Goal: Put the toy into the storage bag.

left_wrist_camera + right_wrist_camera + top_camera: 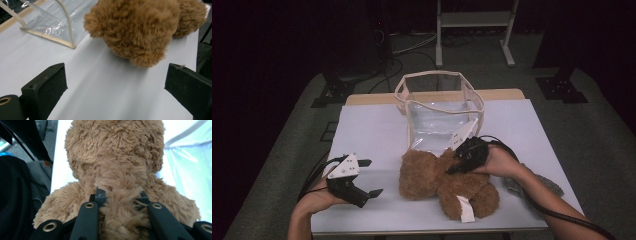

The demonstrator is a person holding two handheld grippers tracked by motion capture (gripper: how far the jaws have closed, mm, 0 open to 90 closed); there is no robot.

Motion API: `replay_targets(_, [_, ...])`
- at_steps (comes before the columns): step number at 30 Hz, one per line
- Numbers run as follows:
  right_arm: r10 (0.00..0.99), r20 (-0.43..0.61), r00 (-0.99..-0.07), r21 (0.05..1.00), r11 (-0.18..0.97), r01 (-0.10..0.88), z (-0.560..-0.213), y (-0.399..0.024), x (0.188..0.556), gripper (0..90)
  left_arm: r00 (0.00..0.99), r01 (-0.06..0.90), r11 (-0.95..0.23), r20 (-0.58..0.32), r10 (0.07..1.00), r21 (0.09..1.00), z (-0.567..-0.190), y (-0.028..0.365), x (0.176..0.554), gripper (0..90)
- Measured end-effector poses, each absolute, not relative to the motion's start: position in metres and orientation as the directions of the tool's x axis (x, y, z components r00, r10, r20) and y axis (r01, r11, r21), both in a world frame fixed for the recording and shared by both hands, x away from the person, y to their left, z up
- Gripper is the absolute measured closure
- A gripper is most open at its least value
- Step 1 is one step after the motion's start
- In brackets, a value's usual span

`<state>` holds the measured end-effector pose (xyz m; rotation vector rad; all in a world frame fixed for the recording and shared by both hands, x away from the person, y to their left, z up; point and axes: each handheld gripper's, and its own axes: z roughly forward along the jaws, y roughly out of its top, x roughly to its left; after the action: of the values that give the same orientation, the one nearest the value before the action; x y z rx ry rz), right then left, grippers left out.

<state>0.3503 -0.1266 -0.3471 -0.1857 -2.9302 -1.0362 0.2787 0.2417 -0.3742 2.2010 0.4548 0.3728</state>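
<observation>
Teddy bear [117, 170] pinched by right gripper [121, 197] fingers; left gripper [364, 177] fingers spread, empty.

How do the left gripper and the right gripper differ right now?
The left gripper stands open, holding nothing, beside the teddy bear; the right gripper is shut on the bear's fur. The left rests on the white table; the right sits on the bear. Both have black fingers.

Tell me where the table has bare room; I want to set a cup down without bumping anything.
Free: the far left table beside the clear bag, and the far right strip beyond it. Crowded: the near middle, where the right gripper clamps the teddy bear, and the left gripper beside it.
</observation>
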Motion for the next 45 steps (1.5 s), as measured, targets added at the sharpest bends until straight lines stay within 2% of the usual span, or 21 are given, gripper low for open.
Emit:
replay_targets(30, [0.120, 0.078, -0.990, 0.755, 0.641, 0.137, -0.298, -0.142, 0.351, 74.4, 0.882, 0.202, -0.569, 0.105, 0.459, 0.797, -0.372, 0.250, 0.278, 3.3])
replay_targets(45, [0.133, 0.055, -0.990, 0.783, 0.610, 0.125, -0.255, -0.143, 0.358, 74.3, 0.877, 0.218, -0.558, 0.090, 0.472, 0.800, -0.380, 0.251, 0.283, 3.3])
